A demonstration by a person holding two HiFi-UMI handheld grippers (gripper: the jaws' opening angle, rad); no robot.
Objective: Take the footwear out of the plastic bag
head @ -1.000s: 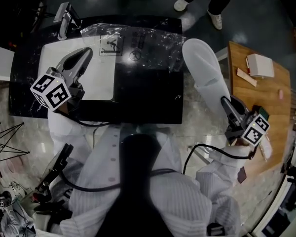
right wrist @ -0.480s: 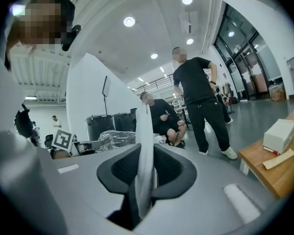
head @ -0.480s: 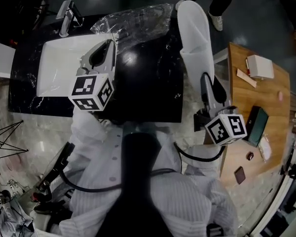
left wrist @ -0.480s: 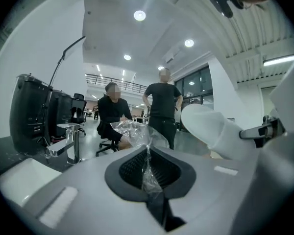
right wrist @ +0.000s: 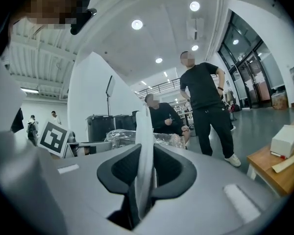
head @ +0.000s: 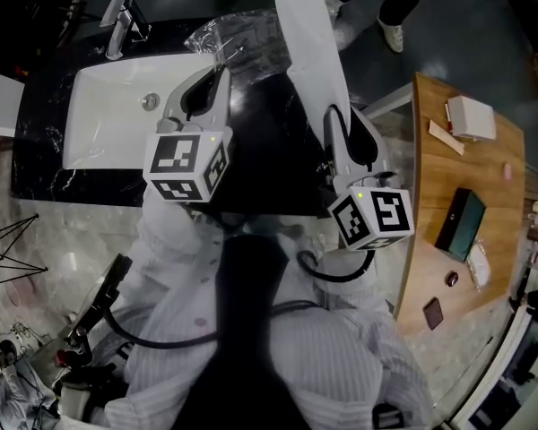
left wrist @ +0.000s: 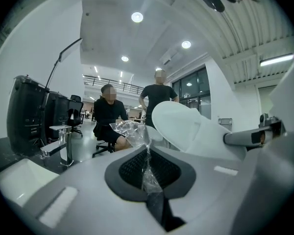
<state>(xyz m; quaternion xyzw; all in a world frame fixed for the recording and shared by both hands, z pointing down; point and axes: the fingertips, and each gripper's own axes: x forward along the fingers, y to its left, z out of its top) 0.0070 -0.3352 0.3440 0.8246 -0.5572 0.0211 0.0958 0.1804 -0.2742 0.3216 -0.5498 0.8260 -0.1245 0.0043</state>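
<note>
Pinching a twist of clear film, the left gripper has its jaws pressed fully together on the plastic bag, which hangs crumpled in the upper middle of the head view, just right of the white sink and its faucet. That grip is on very little material, so a tug could pull the slick film out and let the bag fall onto the black counter. Right of the bag, the white slipper stands up toward the top edge and looks free of the plastic, though the two are close enough that the film might cling to it. The right gripper is partly closed on a thin edge at the slipper's lower end. With the whole length hanging beyond the pads, the slipper could pivot or slide out if swung quickly. Counted: two grippers, one bag, one slipper, one sink, one faucet, and one wooden table at the right. I cannot tell whether the bag holds a second slipper.
</note>
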